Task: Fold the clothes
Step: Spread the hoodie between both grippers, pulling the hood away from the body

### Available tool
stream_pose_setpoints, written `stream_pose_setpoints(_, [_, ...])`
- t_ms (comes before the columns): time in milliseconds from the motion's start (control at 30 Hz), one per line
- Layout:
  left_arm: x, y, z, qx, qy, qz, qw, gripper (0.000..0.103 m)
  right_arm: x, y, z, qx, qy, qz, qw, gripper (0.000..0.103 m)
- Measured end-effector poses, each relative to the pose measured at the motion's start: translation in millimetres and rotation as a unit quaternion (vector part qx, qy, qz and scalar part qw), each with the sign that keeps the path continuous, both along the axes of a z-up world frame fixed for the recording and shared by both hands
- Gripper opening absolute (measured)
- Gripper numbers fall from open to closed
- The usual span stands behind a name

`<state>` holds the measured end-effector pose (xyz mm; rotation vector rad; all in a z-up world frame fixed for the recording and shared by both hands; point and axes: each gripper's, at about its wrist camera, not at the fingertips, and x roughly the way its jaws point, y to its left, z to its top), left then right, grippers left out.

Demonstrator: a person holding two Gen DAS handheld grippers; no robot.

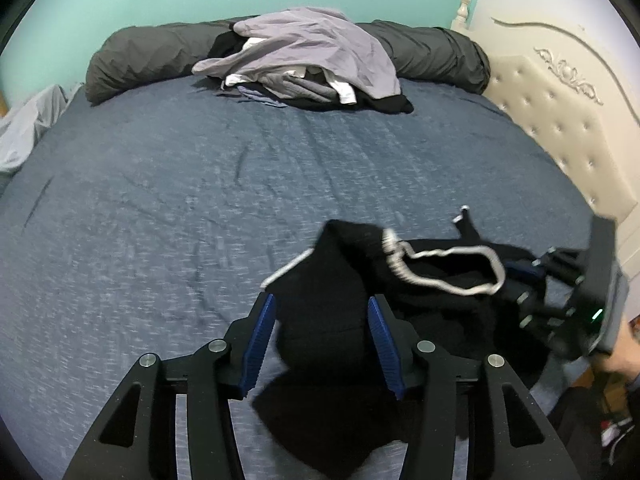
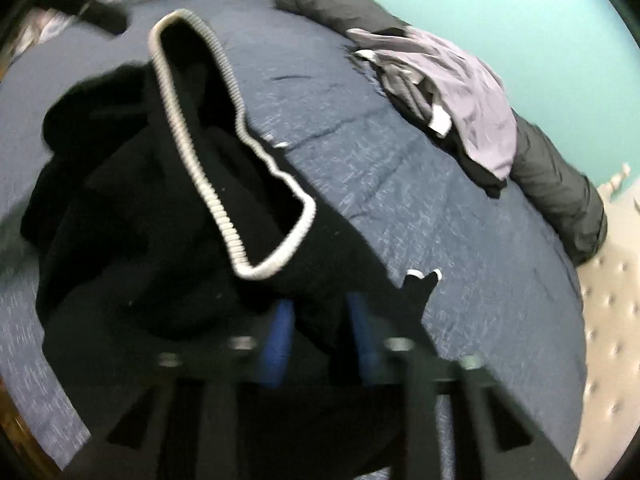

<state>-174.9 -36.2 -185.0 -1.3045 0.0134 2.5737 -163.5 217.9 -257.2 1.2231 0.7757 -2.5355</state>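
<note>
A black garment [image 1: 320,272] with a white ribbed trim [image 1: 452,286] lies bunched on the near part of the blue bed cover [image 1: 180,200]. My left gripper [image 1: 320,304] is open, its blue pads standing either side of a fold of the garment. My right gripper [image 1: 520,284] reaches in from the right, its fingertips buried in the black cloth. In the blurred right wrist view the right gripper [image 2: 320,304] has black garment [image 2: 140,220] filling the narrow gap between its blue pads, and the white trim [image 2: 224,208] loops ahead of it.
A pile of grey, lilac, white and black clothes [image 1: 304,64] sits at the far side against a rolled dark grey duvet [image 1: 140,60]. A cream tufted headboard [image 1: 560,120] borders the right. A person's hand [image 1: 624,356] holds the right gripper. Pale cloth [image 1: 28,128] lies far left.
</note>
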Motion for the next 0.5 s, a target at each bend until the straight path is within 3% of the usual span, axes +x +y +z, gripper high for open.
stream_pose_setpoints(33, [-2,-2,-2,-0.003,-0.001,0.001,1.0,0.058,0,4,4,-0.016,0.001,-0.005,1.0,0.009])
stream_pose_setpoints(100, [-7,-6,-7,-0.01,-0.002,0.002,0.9999,0.058,0,10,11,-0.043,0.003,-0.012,0.999,0.004])
stream_pose_setpoints(200, [-15,-5,-15,-0.024,-0.004,-0.007,0.9997,0.058,1,16,20,-0.067,0.002,-0.015,0.998,0.003])
stream_pose_setpoints(500, [-12,33,-28,-0.062,0.001,-0.094,0.9936,0.062,-6,43,39,-0.149,-0.005,-0.051,0.987,0.003])
